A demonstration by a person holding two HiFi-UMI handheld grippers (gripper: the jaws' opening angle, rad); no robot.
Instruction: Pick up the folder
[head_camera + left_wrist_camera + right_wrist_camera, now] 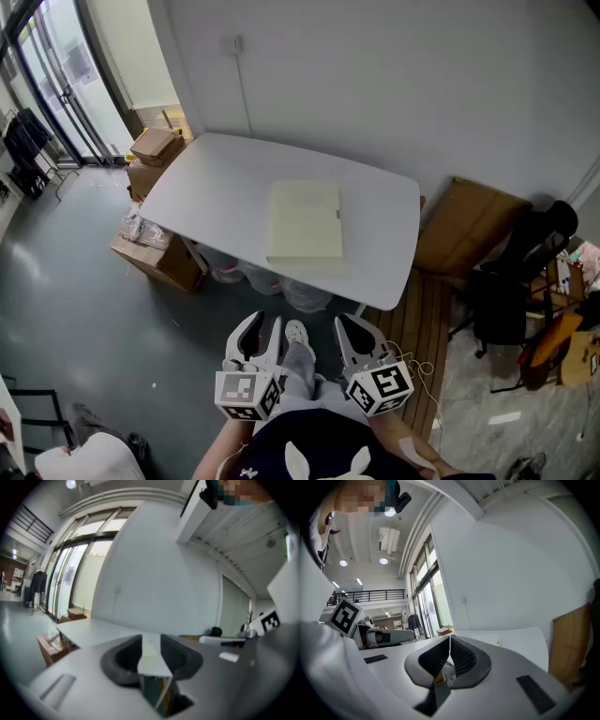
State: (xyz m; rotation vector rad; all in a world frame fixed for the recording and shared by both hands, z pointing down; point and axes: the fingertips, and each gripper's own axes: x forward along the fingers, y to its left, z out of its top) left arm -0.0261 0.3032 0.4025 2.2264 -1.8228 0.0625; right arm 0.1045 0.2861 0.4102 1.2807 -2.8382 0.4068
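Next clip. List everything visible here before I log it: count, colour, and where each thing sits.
folder: one, pale cream, flat on the middle of the table
table: one, white, against the wall
cardboard boxes: several, brown, on the floor at the table's left end
translucent bags: a few, whitish, under the table
cardboard sheet: one, brown, leaning on the wall right of the table
chair: one, black, far right
glass doors: dark-framed, far left
shoe: one, white, on the person's foot, between the claws
left claw: one, white with black pads, short of the table, jaws slightly apart, empty
right claw: one, same colours, beside it, jaws together, empty
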